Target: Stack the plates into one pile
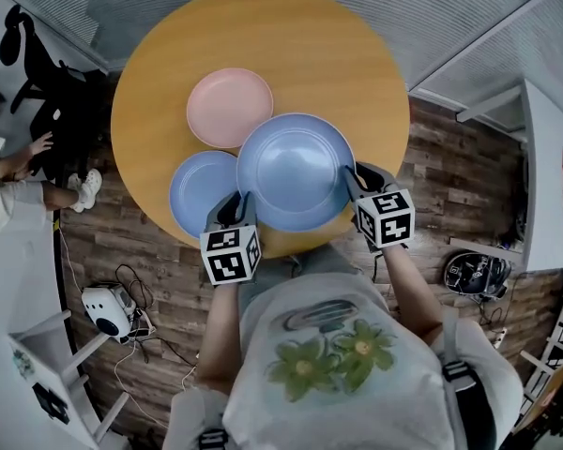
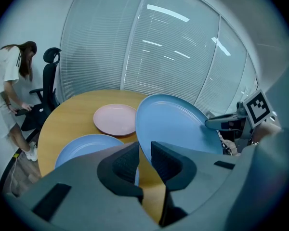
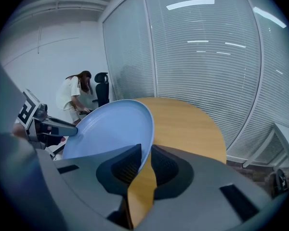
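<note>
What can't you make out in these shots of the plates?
- Head view: large blue plate covers edges of pink plate and small blue plate.
- Right gripper view: it hides both other plates.
- Left gripper view: left gripper body cuts off small blue plate's near rim.

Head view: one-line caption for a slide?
Left gripper and right gripper hold the large blue plate by opposite rims over the table; small blue plate and pink plate lie on it.

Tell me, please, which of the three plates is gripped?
The large blue plate: the left hand-held gripper and right hand-held gripper clamp its opposite rims. The smaller blue plate and the pink plate lie flat on the table.
</note>
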The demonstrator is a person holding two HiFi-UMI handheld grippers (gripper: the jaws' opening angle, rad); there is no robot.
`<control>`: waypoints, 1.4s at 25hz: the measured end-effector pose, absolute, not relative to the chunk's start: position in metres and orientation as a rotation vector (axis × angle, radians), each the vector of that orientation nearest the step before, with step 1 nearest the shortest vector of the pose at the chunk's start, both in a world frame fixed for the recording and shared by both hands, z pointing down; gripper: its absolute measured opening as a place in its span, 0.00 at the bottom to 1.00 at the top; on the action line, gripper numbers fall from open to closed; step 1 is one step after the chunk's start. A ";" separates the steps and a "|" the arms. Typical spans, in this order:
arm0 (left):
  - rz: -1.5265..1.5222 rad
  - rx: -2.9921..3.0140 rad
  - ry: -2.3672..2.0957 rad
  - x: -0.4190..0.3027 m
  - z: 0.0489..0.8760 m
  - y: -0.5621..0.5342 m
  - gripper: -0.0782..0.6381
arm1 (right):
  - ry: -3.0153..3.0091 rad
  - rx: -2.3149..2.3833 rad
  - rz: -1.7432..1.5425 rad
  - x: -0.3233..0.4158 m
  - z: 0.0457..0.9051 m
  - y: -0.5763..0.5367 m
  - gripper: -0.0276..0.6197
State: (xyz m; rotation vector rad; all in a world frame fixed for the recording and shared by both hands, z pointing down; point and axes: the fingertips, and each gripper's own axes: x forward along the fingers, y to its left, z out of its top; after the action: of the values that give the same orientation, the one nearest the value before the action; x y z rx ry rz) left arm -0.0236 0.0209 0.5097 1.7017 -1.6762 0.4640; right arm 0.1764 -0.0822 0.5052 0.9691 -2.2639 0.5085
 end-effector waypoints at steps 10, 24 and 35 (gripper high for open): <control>0.466 1.601 -1.741 -0.116 0.513 0.044 0.24 | -2.301 0.850 0.496 0.074 0.512 -0.077 0.16; 0.450 1.479 -1.812 -0.203 0.517 0.090 0.24 | -2.321 0.720 0.485 -0.023 0.520 -0.046 0.16; 0.475 1.442 -1.801 -0.237 0.525 0.106 0.24 | -2.314 0.667 0.489 -0.060 0.529 -0.031 0.16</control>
State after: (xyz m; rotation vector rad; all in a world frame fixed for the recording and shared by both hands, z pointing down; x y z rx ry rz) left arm -0.2366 0.1065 0.5247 1.4416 -1.8006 0.4753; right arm -0.0596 -0.0312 0.5292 0.6673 -2.3135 0.4886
